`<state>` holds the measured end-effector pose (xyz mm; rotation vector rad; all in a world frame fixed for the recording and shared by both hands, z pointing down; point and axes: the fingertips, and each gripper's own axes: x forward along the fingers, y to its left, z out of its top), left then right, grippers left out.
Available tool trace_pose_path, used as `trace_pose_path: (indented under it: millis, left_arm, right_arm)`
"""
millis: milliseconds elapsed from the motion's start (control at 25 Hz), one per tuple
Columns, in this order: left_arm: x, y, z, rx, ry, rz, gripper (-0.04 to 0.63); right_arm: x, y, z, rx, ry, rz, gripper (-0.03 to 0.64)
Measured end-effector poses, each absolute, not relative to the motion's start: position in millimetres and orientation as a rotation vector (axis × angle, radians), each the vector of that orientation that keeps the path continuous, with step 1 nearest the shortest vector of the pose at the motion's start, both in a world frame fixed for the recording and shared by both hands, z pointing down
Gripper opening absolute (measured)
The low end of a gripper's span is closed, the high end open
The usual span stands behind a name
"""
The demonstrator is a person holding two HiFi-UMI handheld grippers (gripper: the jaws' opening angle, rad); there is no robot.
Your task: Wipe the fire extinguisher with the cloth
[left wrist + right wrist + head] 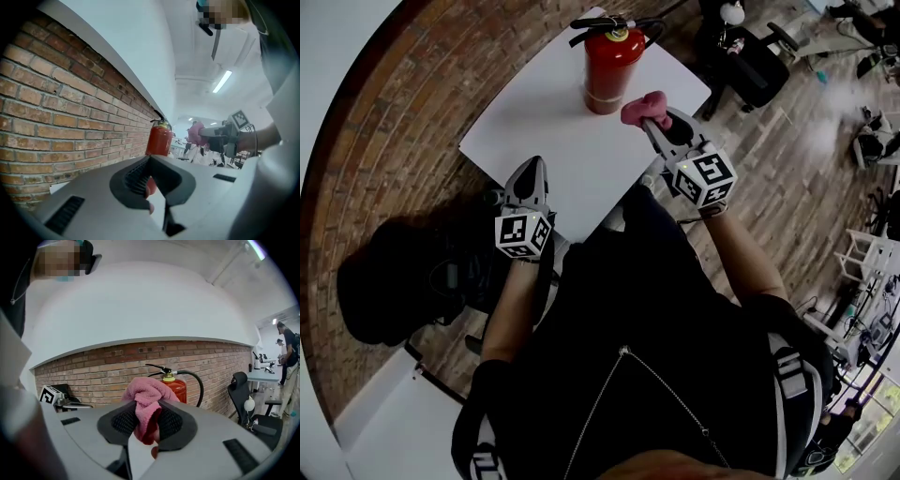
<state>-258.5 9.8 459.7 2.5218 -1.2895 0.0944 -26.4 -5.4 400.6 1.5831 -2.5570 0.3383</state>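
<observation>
cloth (643, 107): pink, bunched up, pinched tight in the fingers of the right gripper (655, 120), likely so a soft wad sticks out for rubbing.
fire extinguisher (610, 62): red, standing up near the far edge of the surface (553, 141), just beside the cloth; hard to tell if touching.
left gripper (532, 169): fingers pressed together on nothing, low at the near edge, well apart from the fire extinguisher; maybe kept free to steady it.
surface: white, flat, smooth.
room: brick wall (93, 364) behind, wood floor (787, 178), black chair (752, 58) off to the right.
</observation>
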Motion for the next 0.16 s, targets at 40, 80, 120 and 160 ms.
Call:
trace_pose_path:
  millis: [40,80,120,160]
  left_arm:
    - [-254,9,458,2.527,-1.283,0.093,0.017]
    - [-250,9,456,2.535,-1.275,0.094,0.017]
    - [-245,9,454,2.543,-1.266,0.095,0.017]
    - [-240,9,453,2.551,-1.257,0.097,0.017]
  right_arm:
    - [-25,-3,398,1.577,-2.565,0.336,0.114]
    - [-23,-1,396,1.57,-2.573,0.334,0.114]
    - [-22,2,394,1.562,-2.581,0.33,0.114]
    - [-20,5,392,1.554,-2.589,0.327,0.114]
